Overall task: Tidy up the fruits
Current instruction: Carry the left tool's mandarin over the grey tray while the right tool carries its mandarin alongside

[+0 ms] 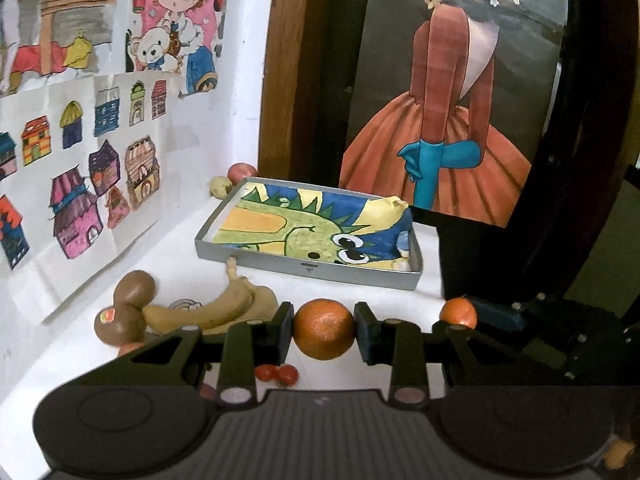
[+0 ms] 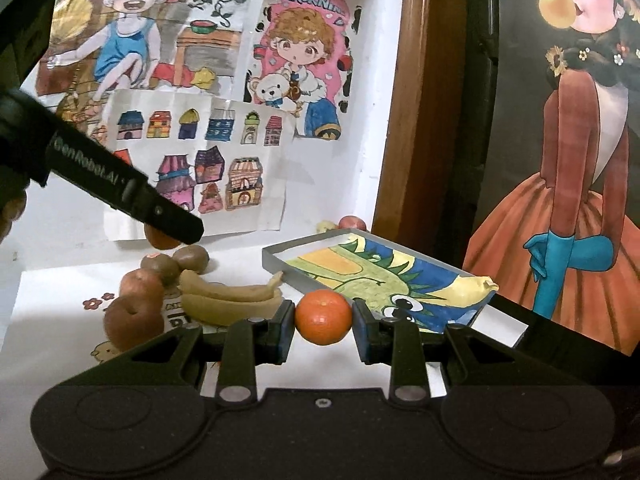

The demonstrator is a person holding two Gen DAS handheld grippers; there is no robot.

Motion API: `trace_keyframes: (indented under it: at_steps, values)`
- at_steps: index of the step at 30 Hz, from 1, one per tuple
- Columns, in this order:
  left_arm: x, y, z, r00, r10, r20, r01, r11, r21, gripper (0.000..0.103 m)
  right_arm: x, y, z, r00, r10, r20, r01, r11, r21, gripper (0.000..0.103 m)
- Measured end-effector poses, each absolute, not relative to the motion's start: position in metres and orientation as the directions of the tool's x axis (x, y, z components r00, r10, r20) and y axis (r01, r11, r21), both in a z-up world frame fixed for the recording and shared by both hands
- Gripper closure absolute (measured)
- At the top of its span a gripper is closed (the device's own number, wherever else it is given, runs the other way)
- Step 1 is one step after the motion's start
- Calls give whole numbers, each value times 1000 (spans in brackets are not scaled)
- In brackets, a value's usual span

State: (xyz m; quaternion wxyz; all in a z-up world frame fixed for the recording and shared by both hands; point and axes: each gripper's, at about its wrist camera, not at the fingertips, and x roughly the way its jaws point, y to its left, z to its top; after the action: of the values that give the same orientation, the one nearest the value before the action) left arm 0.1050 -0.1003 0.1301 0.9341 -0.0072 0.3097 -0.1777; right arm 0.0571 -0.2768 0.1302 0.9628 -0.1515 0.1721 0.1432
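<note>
Both loaded: left gripper clamped on an orange, right gripper pinching a smaller orange. Best lowered gently into the tray, far corners first.

two oranges, two bananas, two kiwis, two apples, one tray, lower frame.

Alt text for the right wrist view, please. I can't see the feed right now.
The right hand-held gripper is shut on an orange, in front of a grey tray lined with a dragon drawing. Left of it lie bananas, apples and kiwis.
</note>
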Motion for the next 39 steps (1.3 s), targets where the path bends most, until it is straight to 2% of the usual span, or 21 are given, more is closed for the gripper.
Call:
trace_keyframes:
  at_steps: [7,13,19,28,39]
  values:
    - [66,-118,151,774,-336,-536,350,933,-79,66,35,-282,134,900,230,-370,-336,907,-255,70]
    - [69,-141,157,776,-354,-522,373,925,-74,66,38,-294,149,913,222,-343,-326,901,-285,70]
    - [117,-163,145,775,-354,-523,360,928,-95,66,74,-314,148,919,200,-341,-307,904,-297,70]
    - [226,-185,99,787,-364,-498,318,931,-178,66,163,-335,122,927,181,-327,-280,916,-287,70]
    - [313,-190,36,777,-377,-504,265,922,-283,66,252,-337,76,908,154,-389,-266,930,-254,70]
